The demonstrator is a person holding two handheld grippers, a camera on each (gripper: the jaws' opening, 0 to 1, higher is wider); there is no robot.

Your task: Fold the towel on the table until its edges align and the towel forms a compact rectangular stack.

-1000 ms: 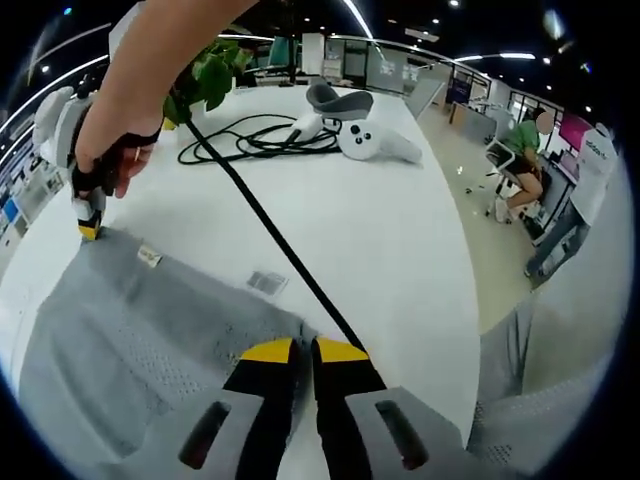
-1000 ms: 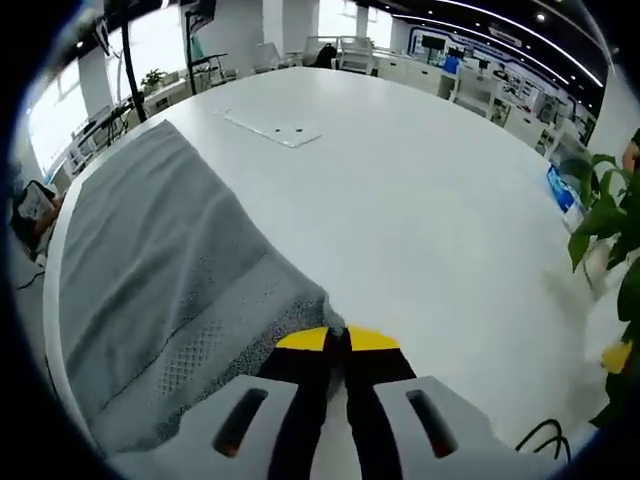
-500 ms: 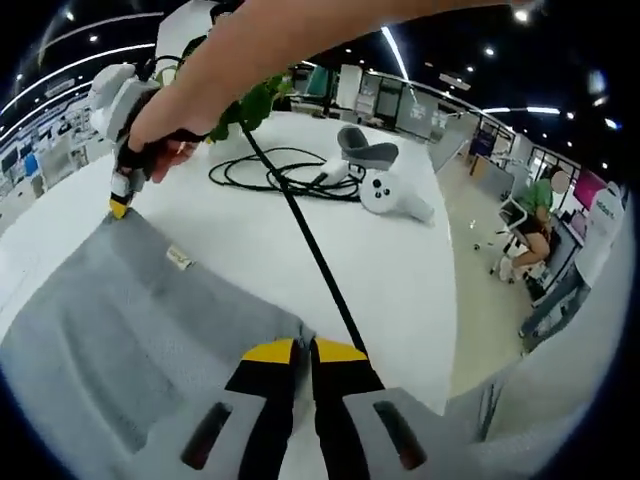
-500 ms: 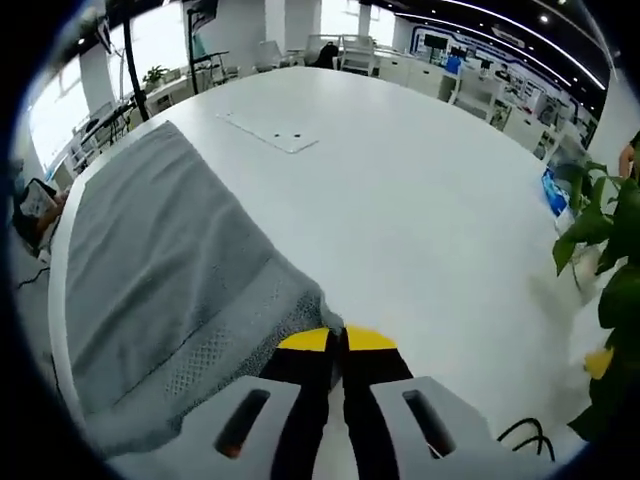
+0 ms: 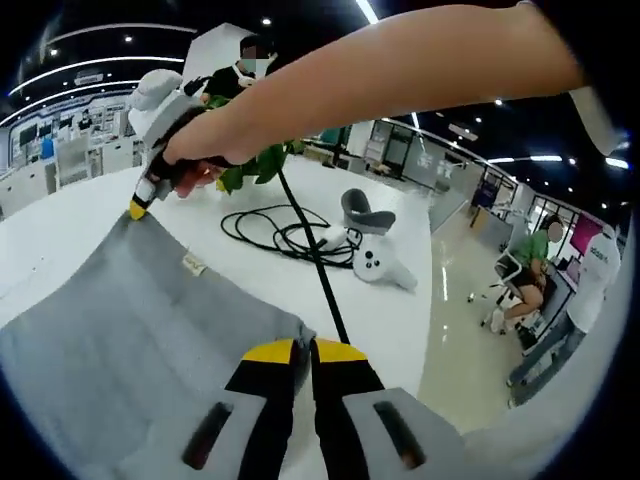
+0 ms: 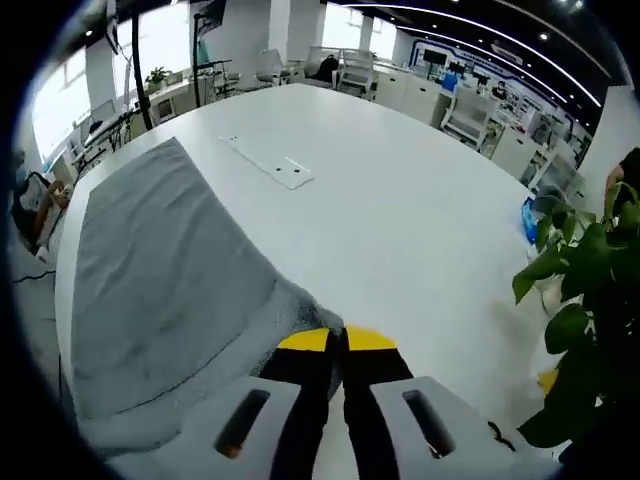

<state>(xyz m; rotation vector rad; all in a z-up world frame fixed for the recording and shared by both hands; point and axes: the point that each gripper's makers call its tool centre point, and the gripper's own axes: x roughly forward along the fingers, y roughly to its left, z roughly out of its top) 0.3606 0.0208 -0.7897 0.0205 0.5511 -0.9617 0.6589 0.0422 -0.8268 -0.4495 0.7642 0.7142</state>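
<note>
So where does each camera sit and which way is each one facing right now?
Left gripper view: rides the left gripper, shut on a corner of the grey terry towel, facing the coiled black cable and the right gripper in a hand.
Right gripper view: rides the right gripper, shut on another towel corner, facing along the round white table beside a green leafy plant.
Shared: towel, table, plant.
</note>
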